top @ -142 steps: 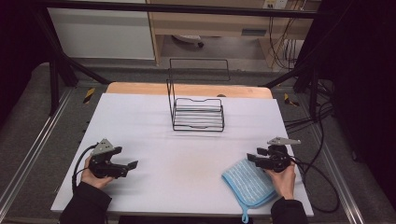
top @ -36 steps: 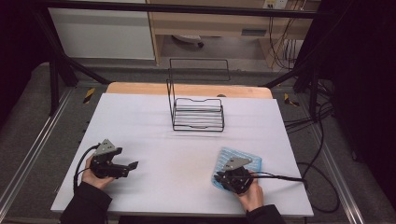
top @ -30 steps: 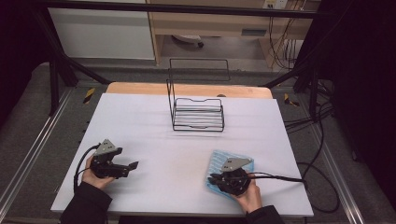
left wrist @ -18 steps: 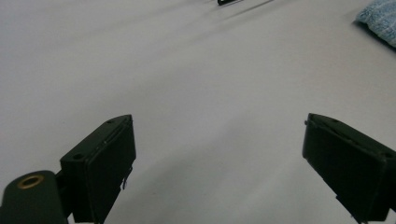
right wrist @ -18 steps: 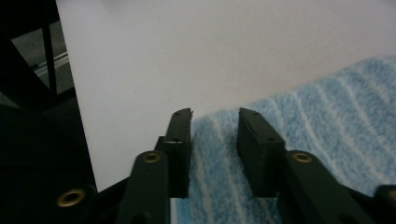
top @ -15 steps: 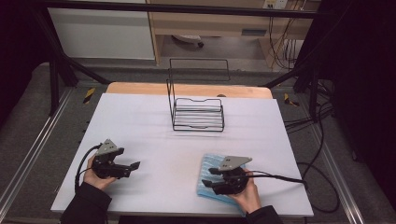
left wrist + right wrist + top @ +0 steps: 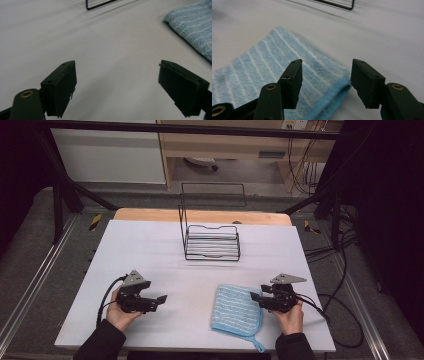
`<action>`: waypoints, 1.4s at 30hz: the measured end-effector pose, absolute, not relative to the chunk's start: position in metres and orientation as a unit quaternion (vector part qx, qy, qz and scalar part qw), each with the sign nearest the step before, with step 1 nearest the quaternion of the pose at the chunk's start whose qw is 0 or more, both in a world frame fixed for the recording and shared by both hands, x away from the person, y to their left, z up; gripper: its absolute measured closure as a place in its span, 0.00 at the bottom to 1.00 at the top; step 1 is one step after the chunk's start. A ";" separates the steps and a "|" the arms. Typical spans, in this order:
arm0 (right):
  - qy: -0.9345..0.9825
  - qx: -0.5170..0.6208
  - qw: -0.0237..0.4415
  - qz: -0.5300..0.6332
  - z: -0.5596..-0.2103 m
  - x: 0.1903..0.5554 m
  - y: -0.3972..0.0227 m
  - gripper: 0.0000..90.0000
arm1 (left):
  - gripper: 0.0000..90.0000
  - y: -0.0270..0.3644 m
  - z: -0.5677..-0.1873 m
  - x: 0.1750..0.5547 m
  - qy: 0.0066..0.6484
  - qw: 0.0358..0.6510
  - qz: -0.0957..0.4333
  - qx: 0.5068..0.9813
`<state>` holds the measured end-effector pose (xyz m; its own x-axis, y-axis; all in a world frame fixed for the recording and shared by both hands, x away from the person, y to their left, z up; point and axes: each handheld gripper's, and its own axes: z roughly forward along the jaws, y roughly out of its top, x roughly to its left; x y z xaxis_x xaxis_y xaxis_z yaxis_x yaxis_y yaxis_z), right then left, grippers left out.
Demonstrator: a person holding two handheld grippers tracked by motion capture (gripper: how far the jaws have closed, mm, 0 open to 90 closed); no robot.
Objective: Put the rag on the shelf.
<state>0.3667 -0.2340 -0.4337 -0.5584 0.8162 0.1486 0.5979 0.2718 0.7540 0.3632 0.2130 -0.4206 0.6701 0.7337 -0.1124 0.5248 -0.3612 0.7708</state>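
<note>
A blue striped cloth lies folded flat near the table's front edge, right of centre, with a hanging loop at its front corner. My right gripper sits just right of it, pointing left. Its jaws have just been opening and stand apart over the cloth's folded corner without pressing it. My left gripper rests at the front left, pointing right toward the cloth. Its jaws are wide apart, have just closed slightly, and hold nothing. In the right gripper view, the right gripper shows bare space between its pads.
A black wire rack with a tall back frame stands at the far middle of the white table. Bare tabletop stretches between the two grippers. Cables trail off the right edge.
The right gripper carried the cloth's edge leftward, let go, and drew back to the right, leaving the cloth folded. The left gripper shifted a little to the right.
</note>
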 end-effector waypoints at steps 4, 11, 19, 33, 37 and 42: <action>0.786 0.462 0.133 0.389 -0.441 0.372 -0.239 0.53 | 0.22 0.187 -0.420 0.360 0.380 0.408 0.117 0.822; 0.793 0.464 0.112 0.377 -0.449 0.375 -0.237 0.60 | 0.38 0.136 -0.424 0.352 0.371 0.399 0.095 0.833; 0.792 0.470 0.094 0.378 -0.451 0.374 -0.234 0.70 | 0.57 0.091 -0.431 0.344 0.365 0.400 0.046 0.840; 0.787 0.483 0.074 0.377 -0.450 0.376 -0.230 0.87 | 0.88 0.058 -0.446 0.331 0.351 0.378 0.026 0.856; 0.789 0.480 0.084 0.374 -0.448 0.376 -0.228 0.90 | 0.95 0.056 -0.447 0.328 0.349 0.374 0.030 0.859; 0.787 0.481 0.085 0.377 -0.446 0.377 -0.226 0.90 | 0.99 0.057 -0.446 0.327 0.348 0.376 0.034 0.858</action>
<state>0.3768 -0.2259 -0.4463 -0.5236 0.8208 0.2285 0.6919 0.2532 0.6761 0.3275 0.0569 -0.4460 0.7557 0.6226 -0.2034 0.5714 -0.4750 0.6692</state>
